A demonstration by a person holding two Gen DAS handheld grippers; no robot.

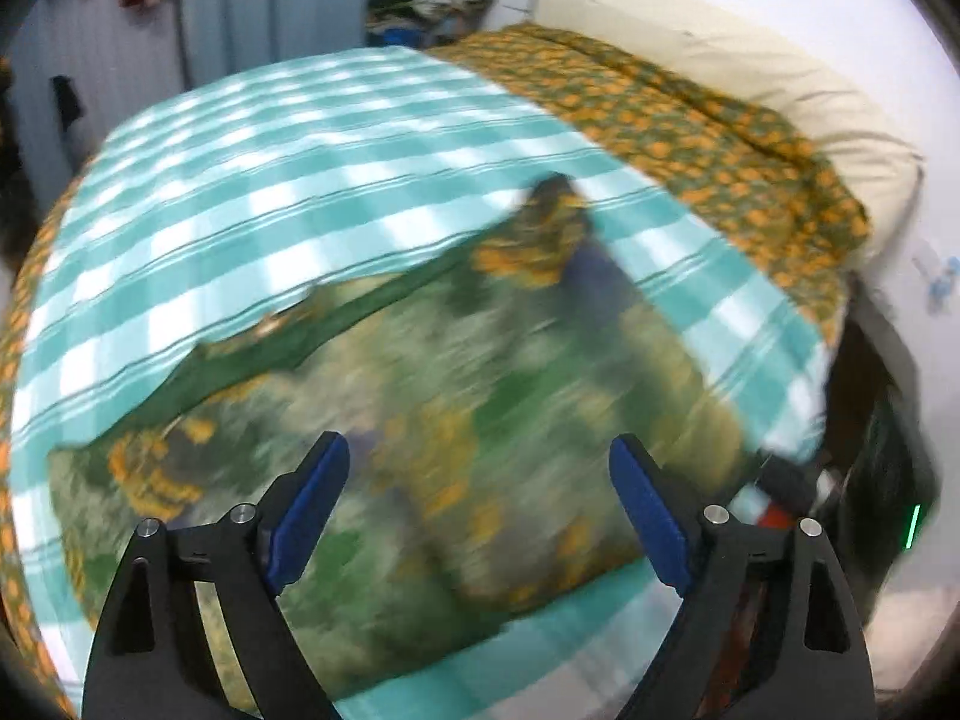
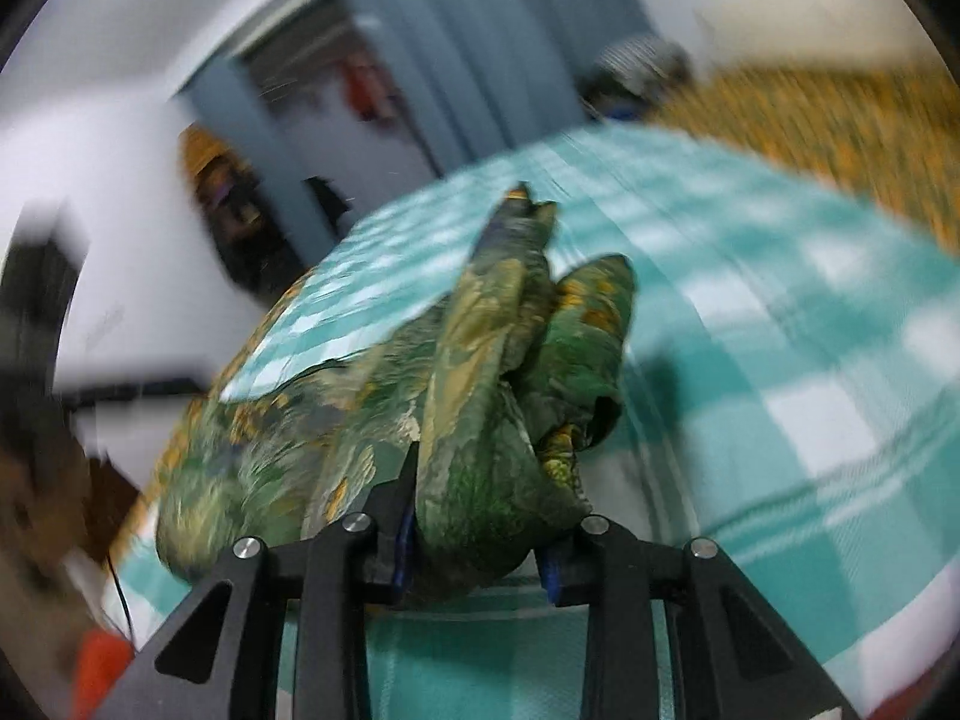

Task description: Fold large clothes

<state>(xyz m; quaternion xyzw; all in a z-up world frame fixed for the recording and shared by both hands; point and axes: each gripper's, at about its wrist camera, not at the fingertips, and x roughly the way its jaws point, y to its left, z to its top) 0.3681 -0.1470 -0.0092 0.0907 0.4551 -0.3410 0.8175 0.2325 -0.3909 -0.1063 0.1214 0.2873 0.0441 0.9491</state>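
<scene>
Teal-and-white checked bedding covers the bed we are working over, with an orange-and-green floral blanket bunched along its far side and a cream bolster against the white wall beyond that. Pale blue curtains hang at the back of the room. On the checked cover lies the green patterned garment, a large cloth with orange and yellow motifs, spread low across the near part of the bed in the left wrist view and heavily blurred there. Our left gripper hovers above it with its blue-padded fingers spread wide and nothing between them. In the right wrist view, our right gripper is pinching a gathered bunch of the same garment: the cloth fills the narrow gap between the fingers and rises out of it in thick folds, lifted clear of the checked cover at that end, while the rest trails down to the left onto the bed. Both views are smeared, so finer detail of the print is hard to tell.
</scene>
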